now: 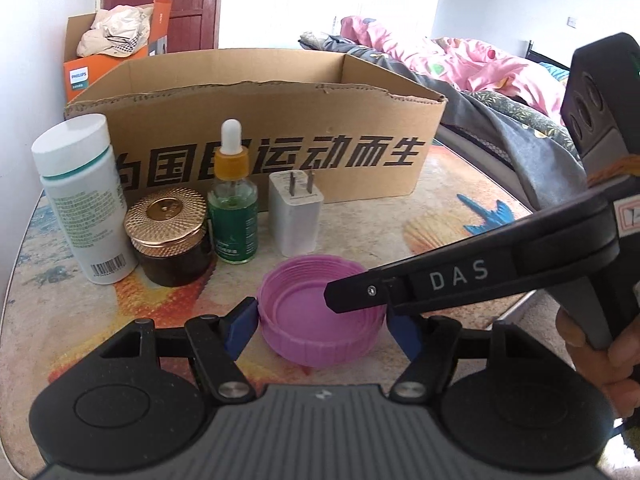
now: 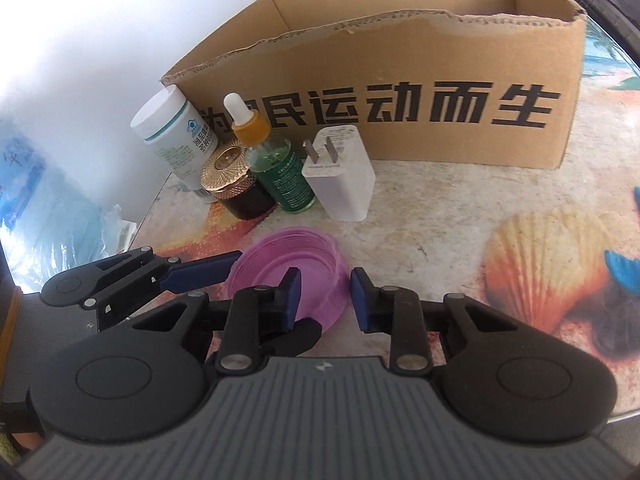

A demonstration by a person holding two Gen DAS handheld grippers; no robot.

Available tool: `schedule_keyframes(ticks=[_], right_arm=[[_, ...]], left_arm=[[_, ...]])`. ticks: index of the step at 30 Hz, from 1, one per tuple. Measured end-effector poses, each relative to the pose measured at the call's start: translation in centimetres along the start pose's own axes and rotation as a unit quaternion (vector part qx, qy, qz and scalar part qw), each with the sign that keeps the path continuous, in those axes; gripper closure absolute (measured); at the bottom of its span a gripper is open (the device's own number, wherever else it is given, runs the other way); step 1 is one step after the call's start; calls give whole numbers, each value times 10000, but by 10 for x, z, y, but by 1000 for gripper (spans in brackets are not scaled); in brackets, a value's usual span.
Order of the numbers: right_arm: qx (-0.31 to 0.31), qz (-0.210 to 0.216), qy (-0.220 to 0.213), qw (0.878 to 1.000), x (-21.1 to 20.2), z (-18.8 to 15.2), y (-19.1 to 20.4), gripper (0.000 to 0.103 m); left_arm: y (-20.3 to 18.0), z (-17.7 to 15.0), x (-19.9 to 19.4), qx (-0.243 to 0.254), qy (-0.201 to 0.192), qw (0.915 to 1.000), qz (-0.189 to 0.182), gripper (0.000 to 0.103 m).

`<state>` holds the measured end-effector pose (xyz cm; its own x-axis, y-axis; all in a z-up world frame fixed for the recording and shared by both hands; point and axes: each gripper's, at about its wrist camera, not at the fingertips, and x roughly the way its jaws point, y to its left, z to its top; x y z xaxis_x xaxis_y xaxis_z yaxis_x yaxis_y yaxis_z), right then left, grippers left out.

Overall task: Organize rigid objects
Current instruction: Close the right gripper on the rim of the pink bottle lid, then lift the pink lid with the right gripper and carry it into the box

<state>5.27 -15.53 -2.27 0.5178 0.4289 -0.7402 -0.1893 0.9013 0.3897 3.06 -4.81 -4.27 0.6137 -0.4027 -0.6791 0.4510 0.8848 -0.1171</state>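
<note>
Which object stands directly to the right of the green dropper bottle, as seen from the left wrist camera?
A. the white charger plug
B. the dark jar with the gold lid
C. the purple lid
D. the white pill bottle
A: the white charger plug stands upright just to the right of the green dropper bottle, in front of the cardboard box.

Your left black plastic two-finger gripper (image 1: pixel 322 318) has blue pads and silver pivot screws. Your right black gripper (image 2: pixel 325 295) matches it, with white "DAS" lettering on one finger and a ribbed grey housing.
</note>
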Motion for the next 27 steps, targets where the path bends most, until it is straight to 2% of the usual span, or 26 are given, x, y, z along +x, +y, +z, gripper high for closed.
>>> schedule_keyframes(ticks=[4,10,17,27], right_arm=[[38,-87,-67,9999,-9,-6,-8,78],[16,-111,-122,9999,-9,-6,-15,78],[-194,-108,-115,9997,-1,-2,-13,79],[-290,-132,-148,9994,5,4,-14,87]], left_arm=[[-10,2,5,151,95,9998,-92,31],[-18,5,12,351,226,9991,107,31],[-20,9,21,382,377,9983,234,31],[-20,12,29,328,415,9981,326,30]])
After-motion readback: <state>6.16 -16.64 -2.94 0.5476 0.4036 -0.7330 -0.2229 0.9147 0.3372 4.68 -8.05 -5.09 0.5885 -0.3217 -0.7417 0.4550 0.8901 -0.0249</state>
